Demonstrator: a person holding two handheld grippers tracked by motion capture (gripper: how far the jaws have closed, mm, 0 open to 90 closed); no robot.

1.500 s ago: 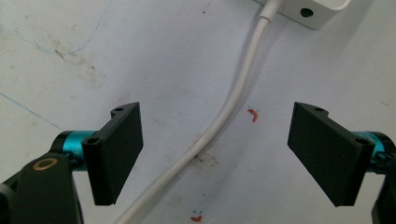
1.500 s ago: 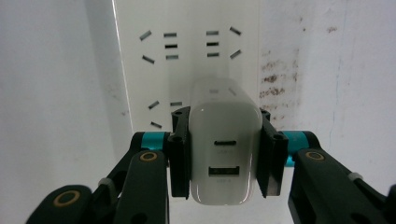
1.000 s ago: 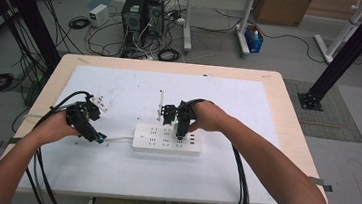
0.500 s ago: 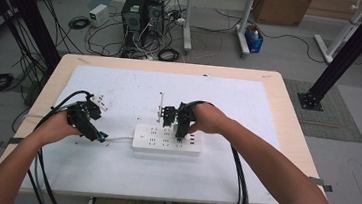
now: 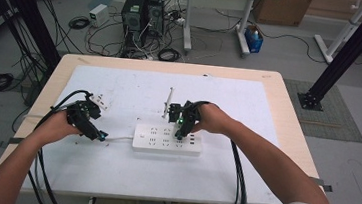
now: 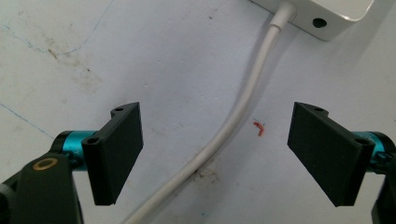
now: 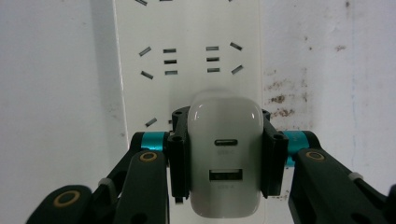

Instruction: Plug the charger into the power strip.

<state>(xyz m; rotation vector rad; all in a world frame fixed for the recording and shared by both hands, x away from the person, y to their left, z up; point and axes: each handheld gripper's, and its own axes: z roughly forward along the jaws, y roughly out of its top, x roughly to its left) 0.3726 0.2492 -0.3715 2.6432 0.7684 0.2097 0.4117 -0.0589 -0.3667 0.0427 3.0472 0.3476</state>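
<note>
Wooden table (image 5: 288, 117) with a big white mat (image 5: 127, 172) over most of it – scuffed, with brownish specks, faint blue pen lines and one tiny red mark (image 6: 258, 129) in the left gripper view. Grey floor behind, cluttered with cable tangles, two black PC towers (image 5: 141, 12), a small white box (image 5: 98, 13), another desk's legs (image 5: 217, 20) and black frame posts (image 5: 347, 52) on either side.

White power strip (image 5: 167, 140) lying flat mid-table, long axis running left-right in the high view, socket face up. White cord (image 6: 233, 116) leaving its left end, curving toward the left side of the mat.

Right gripper (image 7: 226, 158) clamped on a white USB charger (image 7: 225, 158), a black pad pressed on each flank, right over the strip near its right half – whether the prongs are seated, hard to say. Charger's port face toward the gripper's camera, prong end toward the strip, long axis roughly square to the socket face. Two ports visible: an oval one above, a rectangular one below. Tiny grey lettering under each, too blurred to read. No brand legible anywhere.

Left gripper (image 6: 217, 154) down at the mat left of the strip, jaws spread apart and gripping nothing – cord passing between the pads, untouched.

Small white socket block (image 5: 99, 101) just beyond the left hand (image 5: 56, 127), thin white stick (image 5: 168, 102) lying near the right hand (image 5: 215, 121).
</note>
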